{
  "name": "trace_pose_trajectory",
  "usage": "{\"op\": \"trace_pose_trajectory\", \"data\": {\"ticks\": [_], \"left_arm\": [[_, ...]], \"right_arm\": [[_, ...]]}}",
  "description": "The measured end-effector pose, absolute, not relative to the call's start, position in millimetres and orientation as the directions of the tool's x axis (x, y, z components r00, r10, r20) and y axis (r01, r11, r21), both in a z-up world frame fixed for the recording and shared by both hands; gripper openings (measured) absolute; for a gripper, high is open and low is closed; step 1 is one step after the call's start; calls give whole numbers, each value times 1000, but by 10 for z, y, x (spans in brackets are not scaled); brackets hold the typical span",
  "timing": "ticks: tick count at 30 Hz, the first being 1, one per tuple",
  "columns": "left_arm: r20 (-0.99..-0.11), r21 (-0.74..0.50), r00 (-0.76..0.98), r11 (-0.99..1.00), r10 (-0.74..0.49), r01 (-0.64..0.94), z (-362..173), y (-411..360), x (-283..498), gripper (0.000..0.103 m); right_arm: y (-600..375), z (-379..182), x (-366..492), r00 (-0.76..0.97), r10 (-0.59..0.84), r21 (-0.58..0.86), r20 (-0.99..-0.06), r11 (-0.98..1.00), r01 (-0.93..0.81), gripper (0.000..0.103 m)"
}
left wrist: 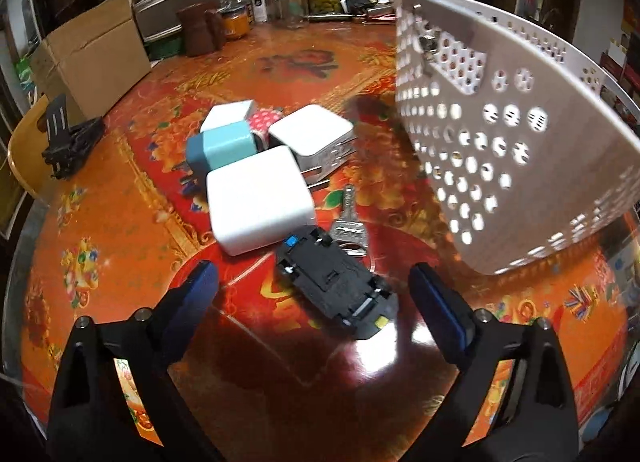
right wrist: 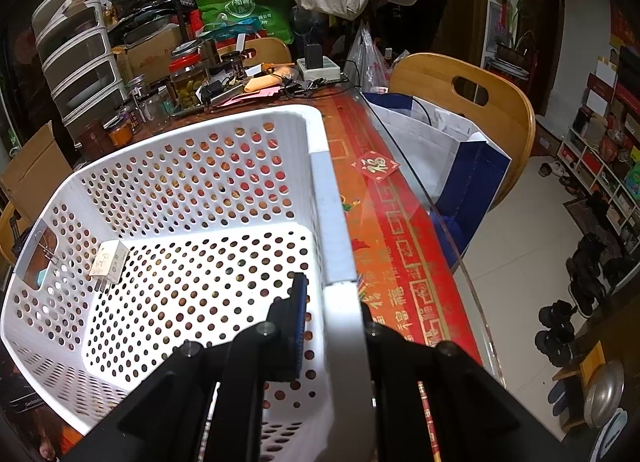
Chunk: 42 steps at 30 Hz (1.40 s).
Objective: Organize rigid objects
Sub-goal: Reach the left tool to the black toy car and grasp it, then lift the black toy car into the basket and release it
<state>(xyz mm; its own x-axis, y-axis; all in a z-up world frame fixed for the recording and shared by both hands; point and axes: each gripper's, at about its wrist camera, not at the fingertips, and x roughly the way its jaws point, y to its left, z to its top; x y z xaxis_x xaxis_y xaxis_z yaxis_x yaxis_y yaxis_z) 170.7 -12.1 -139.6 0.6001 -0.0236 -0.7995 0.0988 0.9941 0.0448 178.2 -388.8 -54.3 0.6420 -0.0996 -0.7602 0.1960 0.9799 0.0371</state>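
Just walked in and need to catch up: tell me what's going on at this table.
A person is sorting small hard items with two handheld grippers. The right gripper is clamped on the rim of a white perforated basket, holding it tilted off the table; one small white plug lies inside. The left gripper is open, hovering over a black toy car lying upside down. Keys and several chargers wait on the red tablecloth.

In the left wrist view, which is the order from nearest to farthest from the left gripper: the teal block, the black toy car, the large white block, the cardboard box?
From the left gripper:
1. black toy car, lying between the open fingers.
2. large white block, just beyond, slightly left.
3. teal block, behind that block.
4. cardboard box, far left at the table's back.
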Motion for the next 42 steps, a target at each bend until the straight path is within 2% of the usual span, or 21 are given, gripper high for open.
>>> {"op": "trace_pose_trajectory", "data": {"ticks": [7,28,35,42], "left_arm": [[-810,-35,581,995,-85,97,-1500,-35,1846,55],[-740,13,672,998,-34,65,-1195,152,1641,55],[-731,58,682,998,27,22,-1130,265,1634,55],[-671,159,730,987,127,-26,-787,307,1634,55]], "right_arm": [[-3888,-541,1786,641,-100,37,-761,980,196,10],[-3889,-541,1786,642,-99,37,-761,980,195,10],[-3896,-543,1791,638,-105,28,-763,980,195,10],[-3889,-543,1793,640,-101,31,-761,981,192,10]]}}
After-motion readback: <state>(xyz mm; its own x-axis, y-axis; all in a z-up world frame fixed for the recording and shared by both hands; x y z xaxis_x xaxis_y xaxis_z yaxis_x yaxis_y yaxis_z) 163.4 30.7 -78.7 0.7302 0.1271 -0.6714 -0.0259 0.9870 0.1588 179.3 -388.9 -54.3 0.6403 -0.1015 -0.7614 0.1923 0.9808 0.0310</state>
